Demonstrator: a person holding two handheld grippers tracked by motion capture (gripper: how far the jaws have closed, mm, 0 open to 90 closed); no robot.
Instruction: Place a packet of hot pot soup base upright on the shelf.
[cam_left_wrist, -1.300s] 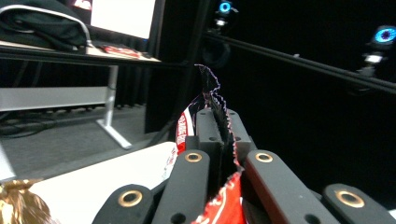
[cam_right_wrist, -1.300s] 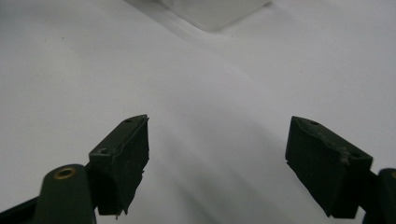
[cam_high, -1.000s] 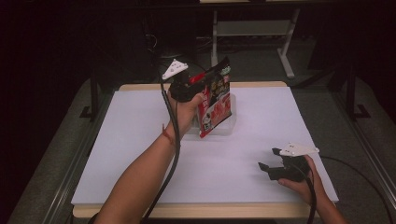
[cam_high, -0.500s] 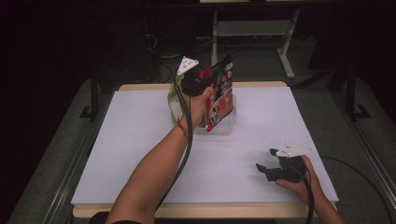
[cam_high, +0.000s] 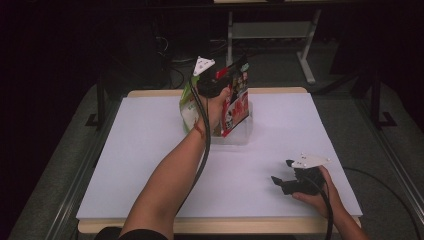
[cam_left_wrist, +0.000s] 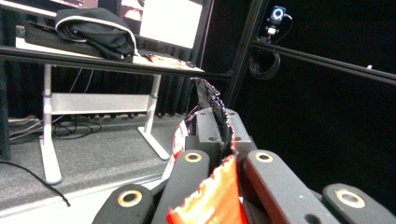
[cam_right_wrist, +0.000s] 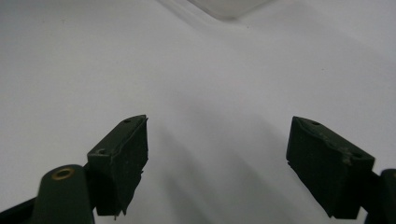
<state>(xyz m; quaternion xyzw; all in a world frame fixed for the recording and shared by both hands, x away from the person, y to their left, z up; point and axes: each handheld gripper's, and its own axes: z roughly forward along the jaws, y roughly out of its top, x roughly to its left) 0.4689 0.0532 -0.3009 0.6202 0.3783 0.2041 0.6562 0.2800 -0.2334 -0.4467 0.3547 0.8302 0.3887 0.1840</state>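
red snack bag (cam_high: 236, 102), pinched by left fingers (cam_left_wrist: 224, 140), hangs over clear bin (cam_high: 240, 136) beside green bag (cam_high: 187, 105); right fingers (cam_right_wrist: 217, 163) gape empty.

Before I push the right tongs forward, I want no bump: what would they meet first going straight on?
The right tongs stand open over bare white table. Straight ahead, the first thing looks to be the clear bin at the far edge of their view; depth is hard to judge.

No text, brand or number could be read. The red snack pouch (cam_high: 236, 102) at twelve o'clock bore printing too small and blurred to make out, and likewise the green pouch (cam_high: 187, 102) just beside it.
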